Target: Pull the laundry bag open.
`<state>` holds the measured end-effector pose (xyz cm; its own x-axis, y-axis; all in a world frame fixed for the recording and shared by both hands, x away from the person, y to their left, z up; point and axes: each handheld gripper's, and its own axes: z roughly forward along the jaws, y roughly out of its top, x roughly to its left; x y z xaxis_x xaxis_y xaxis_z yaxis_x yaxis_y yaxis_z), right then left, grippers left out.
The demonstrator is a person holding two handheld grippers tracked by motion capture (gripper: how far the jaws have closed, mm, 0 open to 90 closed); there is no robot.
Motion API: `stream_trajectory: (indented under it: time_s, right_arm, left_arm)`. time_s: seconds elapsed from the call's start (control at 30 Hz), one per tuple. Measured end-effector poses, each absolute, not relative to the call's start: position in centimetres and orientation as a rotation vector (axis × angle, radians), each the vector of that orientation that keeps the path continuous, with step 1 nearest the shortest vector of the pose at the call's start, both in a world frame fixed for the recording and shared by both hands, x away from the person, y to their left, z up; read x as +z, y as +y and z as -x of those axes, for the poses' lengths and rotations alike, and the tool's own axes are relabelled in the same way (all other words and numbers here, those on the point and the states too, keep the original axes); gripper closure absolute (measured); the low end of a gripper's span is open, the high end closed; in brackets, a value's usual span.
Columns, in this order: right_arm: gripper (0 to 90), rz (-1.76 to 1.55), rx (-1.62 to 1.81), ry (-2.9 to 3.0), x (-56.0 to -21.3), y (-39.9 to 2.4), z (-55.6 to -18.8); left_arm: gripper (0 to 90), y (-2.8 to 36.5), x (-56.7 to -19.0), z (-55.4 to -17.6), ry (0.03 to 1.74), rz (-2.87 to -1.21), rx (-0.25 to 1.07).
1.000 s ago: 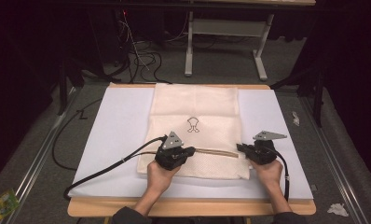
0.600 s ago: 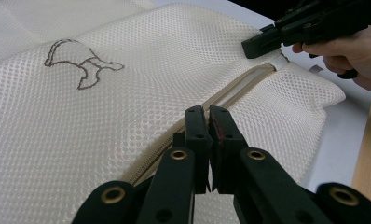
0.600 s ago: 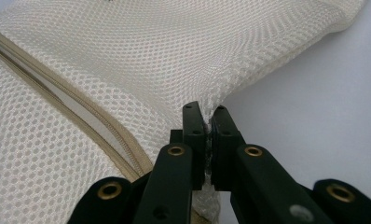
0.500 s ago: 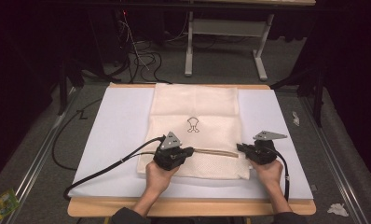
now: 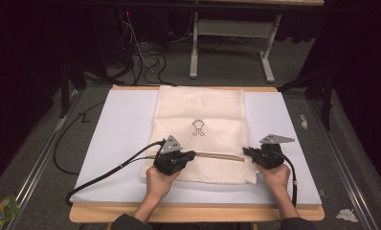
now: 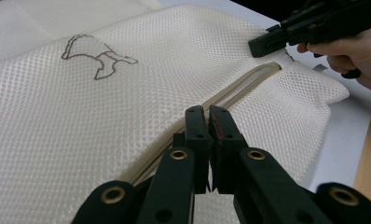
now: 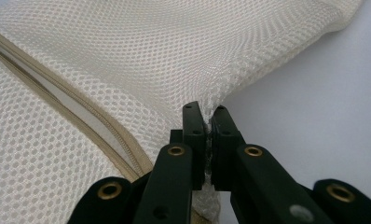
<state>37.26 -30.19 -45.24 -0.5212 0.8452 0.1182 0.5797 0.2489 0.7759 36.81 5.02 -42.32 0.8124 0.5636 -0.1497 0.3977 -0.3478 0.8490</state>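
A cream mesh bag (image 5: 198,110) with a small outline print (image 6: 97,56) lies flat on the white sheet. A tan zipper (image 5: 222,156) runs across its near part. My left gripper (image 5: 192,154) is at the zipper's left stretch. Its jaws (image 6: 207,114) are shut right on the zipper line (image 6: 239,91), and they hide what they pinch. My right gripper (image 5: 246,151) is at the bag's right edge, shut (image 7: 207,114) on a bunched fold of mesh (image 7: 174,46) next to the zipper's end (image 7: 81,112). The left gripper view shows the right gripper (image 6: 256,46) farther off.
The white sheet (image 5: 121,124) covers a wooden table (image 5: 193,213). The left gripper's black cable (image 5: 107,175) trails over the sheet to the front left. Behind the table are floor cables (image 5: 145,60) and a white desk frame (image 5: 227,43). Crumpled paper (image 5: 346,214) lies on the floor at the right.
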Motion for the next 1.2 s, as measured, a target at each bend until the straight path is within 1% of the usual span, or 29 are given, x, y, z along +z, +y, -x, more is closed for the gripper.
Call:
stream_trajectory:
  time_s: [1.2]
  right_arm:
    - [88.3,-1.316,1.145,2.205,-45.4,-30.4,-37.3]
  left_arm:
    - [87.2,7.8,-42.2,-36.6,0.755,-1.951,0.219]
